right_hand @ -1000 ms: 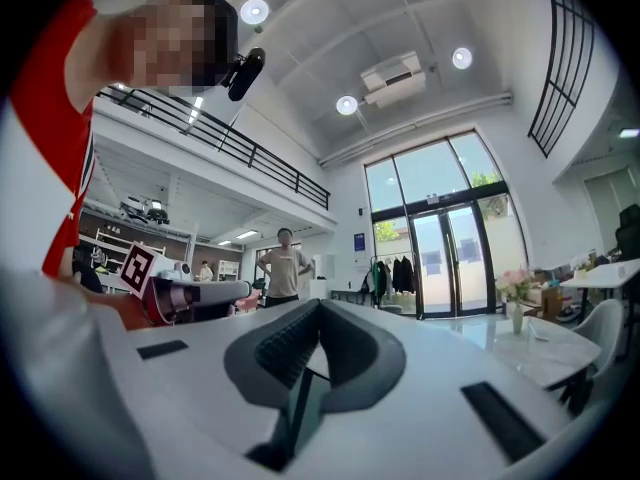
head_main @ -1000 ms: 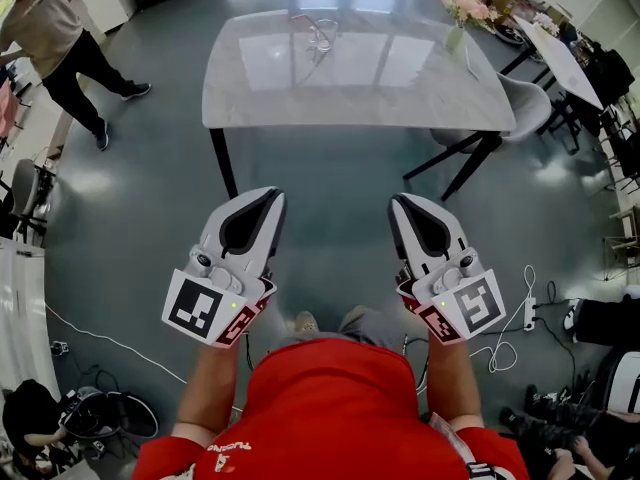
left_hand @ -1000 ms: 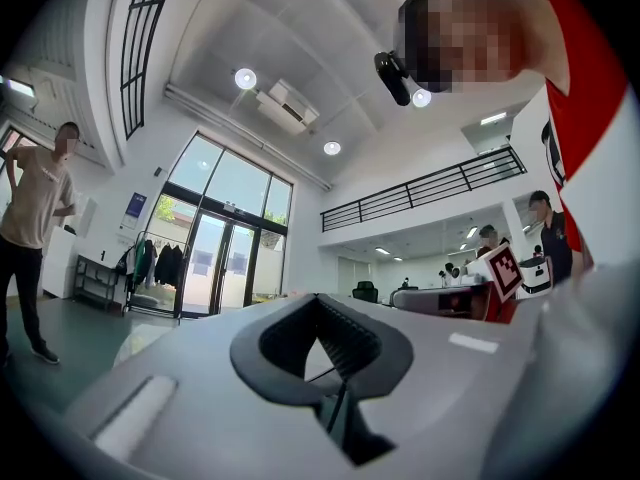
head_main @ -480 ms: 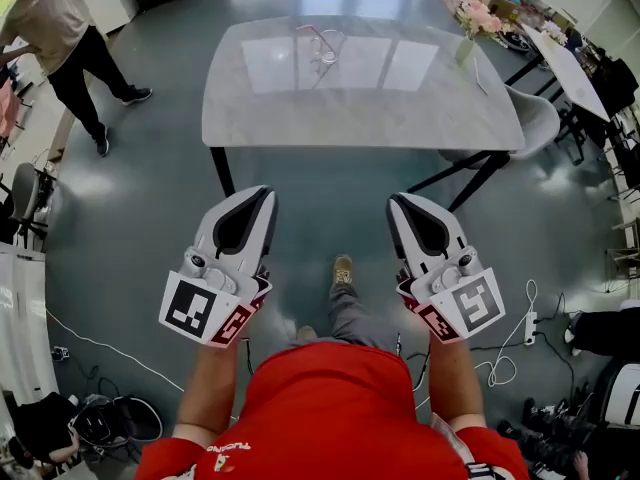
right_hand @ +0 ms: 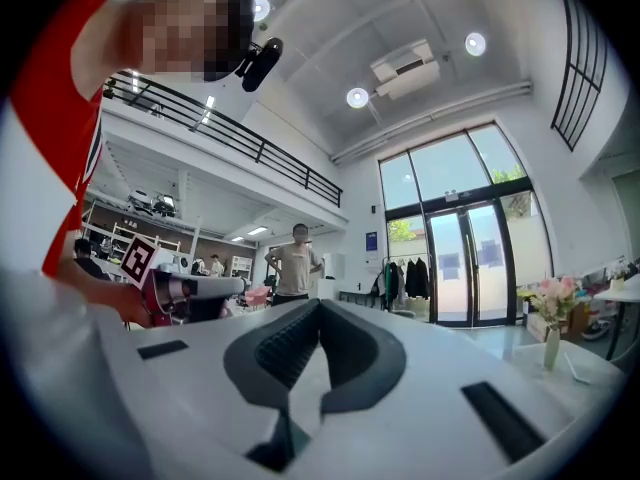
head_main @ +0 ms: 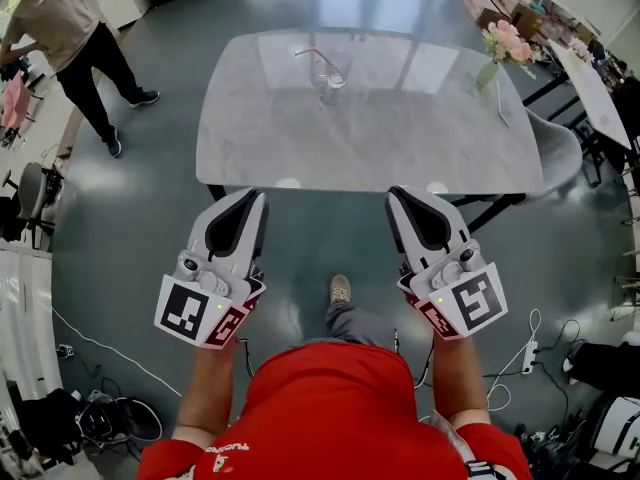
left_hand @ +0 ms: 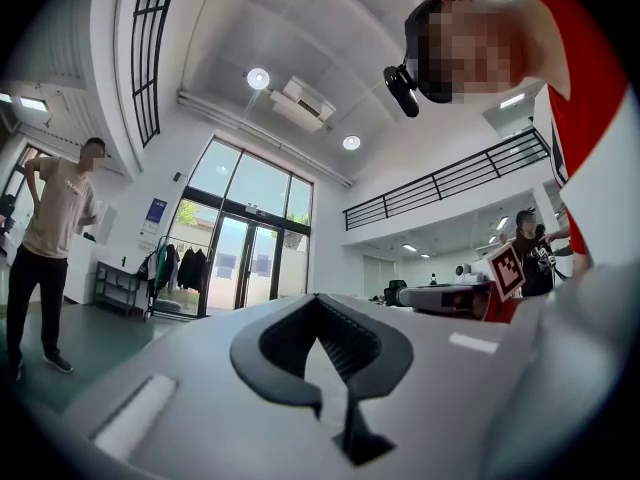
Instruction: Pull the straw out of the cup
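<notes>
A clear glass cup (head_main: 329, 80) stands on the far half of the pale marble table (head_main: 400, 138), with a thin straw (head_main: 308, 55) leaning out of it to the left. Both grippers are held level in front of me, side by side, well short of the cup. My left gripper (head_main: 252, 197) and my right gripper (head_main: 398, 195) reach to about the table's near edge in the head view. In the left gripper view the left gripper (left_hand: 318, 300) is shut and empty. The right gripper (right_hand: 320, 305) looks the same. Neither gripper view shows the cup.
A vase of pink flowers (head_main: 500, 48) stands at the table's right end, with a grey chair (head_main: 556, 148) beside it. A person (head_main: 72, 38) stands on the floor at the far left. Cables (head_main: 520, 338) trail on the floor at right. My shoe (head_main: 340, 289) shows below.
The table and cup have slid down and closer in the head view as I walk toward them. Both grippers stay shut, side by side, now up at the table's near edge.
</notes>
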